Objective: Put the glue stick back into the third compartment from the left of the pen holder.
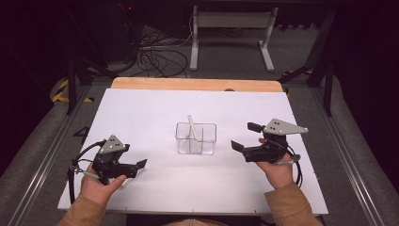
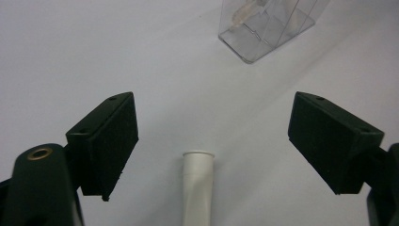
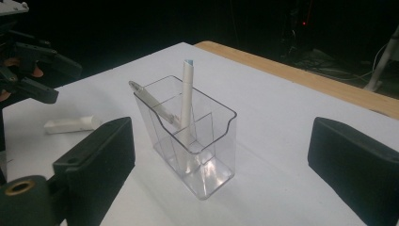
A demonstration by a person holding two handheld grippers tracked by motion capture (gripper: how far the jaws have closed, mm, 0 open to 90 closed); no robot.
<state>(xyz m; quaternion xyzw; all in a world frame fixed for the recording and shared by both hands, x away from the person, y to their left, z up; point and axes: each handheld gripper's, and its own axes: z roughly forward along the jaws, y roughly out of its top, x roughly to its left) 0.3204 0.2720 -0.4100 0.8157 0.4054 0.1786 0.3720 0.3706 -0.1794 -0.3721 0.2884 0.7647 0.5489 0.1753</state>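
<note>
1. While the left gripper (image 2: pixel 214 155) hangs low over the white table (image 1: pixel 141 117), its black pads (image 2: pixel 115 141) stand spread, and a white pen (image 2: pixel 197 188) lies on the sheet between them, touched by neither.
2. Spread just as wide, the right gripper (image 3: pixel 226 169) holds nothing and looks at the clear pen holder (image 3: pixel 188 141) from nearby.
3. That holder stands mid-table with two pens upright or leaning in its compartments; the loose pen lies near the table's left front, well apart from it.
4. By my judgement the step in hand is picking up the loose pen; next, the left pads must close squarely on its barrel before lifting it toward the holder.
5. No brand, label or writing can be read anywhere.
</note>
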